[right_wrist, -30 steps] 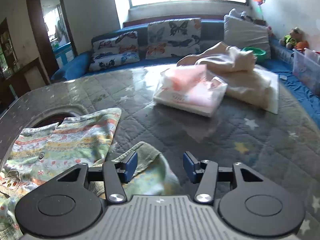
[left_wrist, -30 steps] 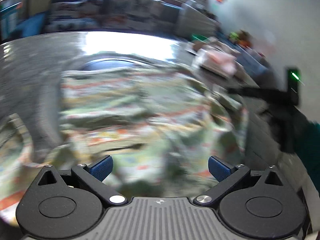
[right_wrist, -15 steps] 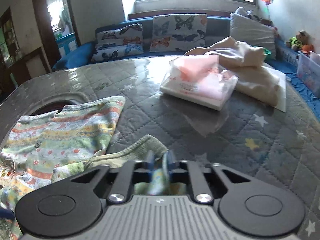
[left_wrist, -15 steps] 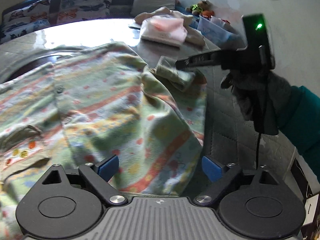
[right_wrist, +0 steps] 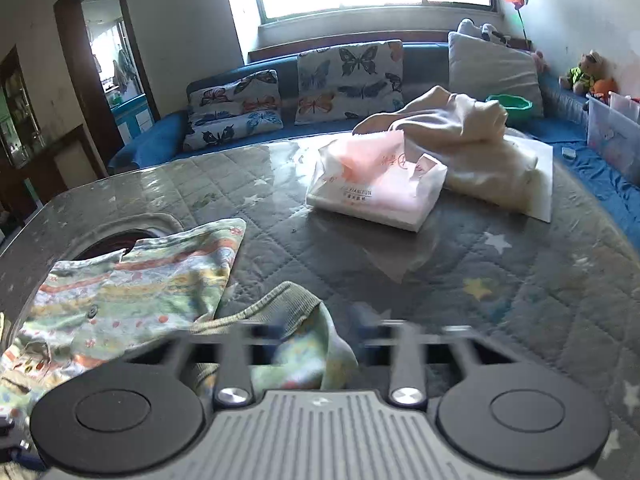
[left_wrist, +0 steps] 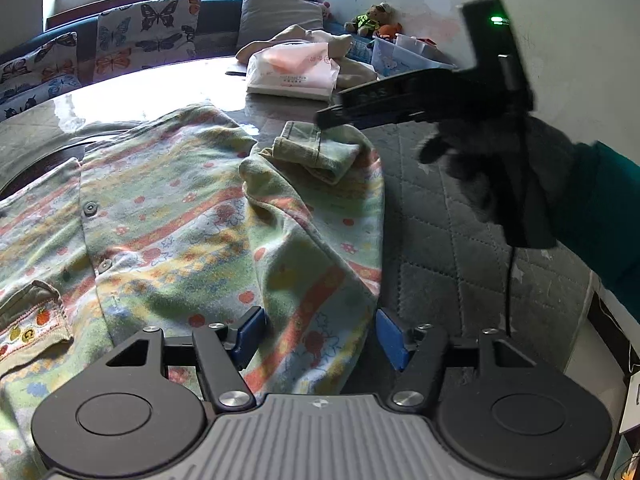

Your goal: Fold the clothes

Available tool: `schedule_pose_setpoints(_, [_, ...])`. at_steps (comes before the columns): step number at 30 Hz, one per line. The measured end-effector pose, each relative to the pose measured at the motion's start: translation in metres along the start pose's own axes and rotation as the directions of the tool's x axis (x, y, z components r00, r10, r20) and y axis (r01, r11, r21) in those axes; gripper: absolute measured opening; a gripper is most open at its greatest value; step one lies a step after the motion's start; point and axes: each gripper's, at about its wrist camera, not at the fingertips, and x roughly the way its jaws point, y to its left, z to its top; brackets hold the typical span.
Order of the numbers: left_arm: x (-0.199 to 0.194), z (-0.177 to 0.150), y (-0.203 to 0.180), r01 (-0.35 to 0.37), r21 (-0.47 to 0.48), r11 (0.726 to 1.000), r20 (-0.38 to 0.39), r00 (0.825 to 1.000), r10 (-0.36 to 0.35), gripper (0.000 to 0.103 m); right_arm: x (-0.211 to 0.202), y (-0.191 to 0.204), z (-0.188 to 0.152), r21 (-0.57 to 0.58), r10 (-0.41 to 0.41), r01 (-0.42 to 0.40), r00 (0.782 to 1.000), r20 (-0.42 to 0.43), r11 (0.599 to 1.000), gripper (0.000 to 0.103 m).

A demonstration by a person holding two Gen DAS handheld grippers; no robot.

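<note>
A child's shirt (left_wrist: 168, 216) with green, orange and yellow stripes lies spread on the quilted grey table (left_wrist: 440, 240). One sleeve runs toward me, and its ribbed green cuff (left_wrist: 316, 148) is folded back on it. My left gripper (left_wrist: 320, 338) is open, its blue pads (left_wrist: 250, 334) on either side of the sleeve's near end. My right gripper (left_wrist: 326, 118), held by a gloved hand, hovers with its tips at the cuff. In the right wrist view the right gripper (right_wrist: 324, 340) is motion-blurred and open, with the cuff (right_wrist: 296, 304) between its fingers and the shirt (right_wrist: 132, 292) to its left.
A white and pink plastic package (right_wrist: 376, 192) and a heap of cream cloth (right_wrist: 468, 140) lie at the far side of the table. A dark round opening (right_wrist: 116, 240) sits behind the shirt. Beyond are a blue sofa with butterfly cushions (right_wrist: 348, 80) and a clear storage box (right_wrist: 612, 128).
My right gripper shut on the cuff half a second ago and has opened again. The left gripper's fingers have drawn closer together around the sleeve.
</note>
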Motion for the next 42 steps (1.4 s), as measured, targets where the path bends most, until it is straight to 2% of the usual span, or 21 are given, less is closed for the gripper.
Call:
schedule_pose_setpoints(7, [-0.002, -0.003, 0.001, 0.012, 0.002, 1.0, 0.005, 1.0, -0.012, 0.064, 0.027, 0.005, 0.002, -0.029, -0.003, 0.002, 0.999, -0.041, 1.0, 0.052])
schedule_pose_setpoints(9, [-0.002, -0.004, 0.001, 0.014, 0.002, 1.0, 0.007, 1.0, -0.014, 0.064, 0.029, 0.008, 0.003, -0.045, -0.003, 0.001, 0.999, -0.046, 0.999, 0.041])
schedule_pose_setpoints(10, [-0.002, -0.004, 0.001, 0.014, 0.002, 1.0, 0.007, 1.0, -0.014, 0.064, 0.029, 0.01, 0.003, -0.057, -0.01, 0.007, 0.999, -0.049, 0.998, 0.024])
schedule_pose_setpoints(11, [-0.002, -0.004, 0.0, 0.013, 0.003, 1.0, 0.007, 1.0, -0.013, 0.064, 0.029, 0.012, 0.003, -0.07, -0.018, 0.015, 0.998, -0.054, 0.997, 0.016])
schedule_pose_setpoints(12, [-0.002, -0.004, 0.0, 0.013, 0.005, 1.0, 0.007, 1.0, -0.013, 0.064, 0.027, 0.013, 0.002, -0.08, -0.027, 0.023, 0.998, -0.051, 0.997, 0.015])
schedule_pose_setpoints(13, [-0.002, -0.004, 0.001, 0.014, 0.006, 1.0, 0.007, 1.0, -0.014, 0.064, 0.025, 0.014, 0.002, -0.089, -0.035, 0.031, 0.998, -0.047, 0.996, 0.008])
schedule_pose_setpoints(16, [-0.002, -0.004, 0.001, 0.02, 0.006, 1.0, 0.007, 1.0, -0.02, 0.064, 0.011, 0.015, 0.0, -0.094, -0.069, 0.068, 0.998, -0.003, 0.993, 0.004])
schedule_pose_setpoints(20, [-0.002, -0.005, 0.002, 0.024, 0.011, 1.0, 0.009, 1.0, -0.024, 0.064, -0.019, 0.01, -0.005, -0.078, -0.111, 0.117, 0.991, 0.072, 0.99, 0.004])
schedule_pose_setpoints(24, [-0.002, -0.005, 0.002, 0.029, 0.015, 0.999, 0.009, 1.0, -0.029, 0.064, -0.055, 0.002, -0.013, -0.052, -0.19, 0.199, 0.971, 0.144, 0.979, 0.004])
schedule_pose_setpoints(29, [-0.005, -0.007, 0.004, 0.041, 0.022, 0.999, 0.005, 0.999, -0.041, 0.064, -0.1, -0.013, -0.033, 0.008, -0.31, 0.316, 0.926, 0.214, 0.949, 0.004])
schedule_pose_setpoints(32, [-0.006, -0.009, 0.004, 0.048, 0.032, 0.998, 0.003, 0.999, -0.048, 0.064, -0.117, -0.028, -0.061, 0.065, -0.412, 0.407, 0.893, 0.183, 0.911, 0.004])
schedule_pose_setpoints(36, [-0.009, -0.012, 0.004, 0.062, 0.043, 0.997, -0.002, 0.998, -0.062, 0.066, -0.121, -0.05, -0.096, 0.153, -0.45, 0.437, 0.89, 0.069, 0.886, 0.009])
schedule_pose_setpoints(39, [-0.011, -0.014, 0.003, 0.069, 0.053, 0.996, -0.009, 0.998, -0.069, 0.066, -0.125, -0.05, -0.102, 0.135, -0.454, 0.443, 0.888, 0.072, 0.886, 0.013])
schedule_pose_setpoints(42, [-0.014, -0.017, 0.002, 0.072, 0.053, 0.996, -0.009, 0.997, -0.072, 0.067, -0.122, -0.037, -0.091, 0.086, -0.392, 0.385, 0.913, 0.112, 0.919, 0.027])
